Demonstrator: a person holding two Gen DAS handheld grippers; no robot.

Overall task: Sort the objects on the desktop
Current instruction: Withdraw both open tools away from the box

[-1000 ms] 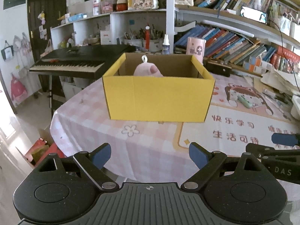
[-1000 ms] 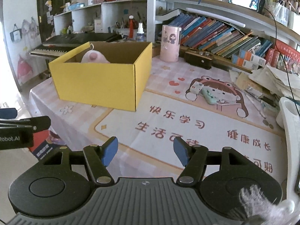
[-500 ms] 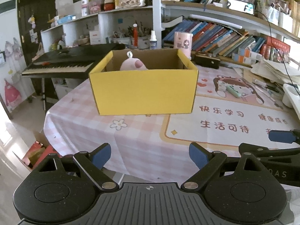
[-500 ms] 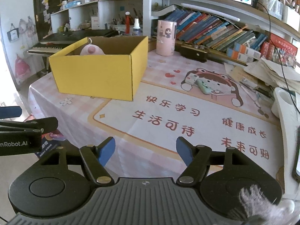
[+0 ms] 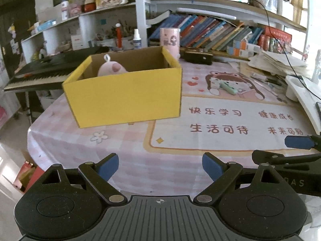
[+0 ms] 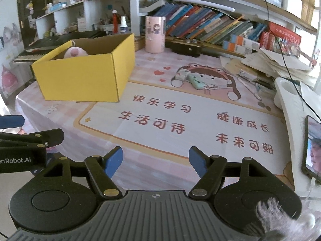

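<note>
Both my grippers, left [image 5: 160,165] and right [image 6: 155,160], gape empty; the mint-green remote [image 6: 196,80] lies far ahead (long axis slanting), nearer my right.

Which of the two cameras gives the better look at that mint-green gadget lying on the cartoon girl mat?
The right wrist view. There the mint-green gadget lies nearer the middle, larger, with its whole length in sight beside a small white packet. The left wrist view shows the same gadget smaller and from a flatter angle, so little detail can be made out.
</note>
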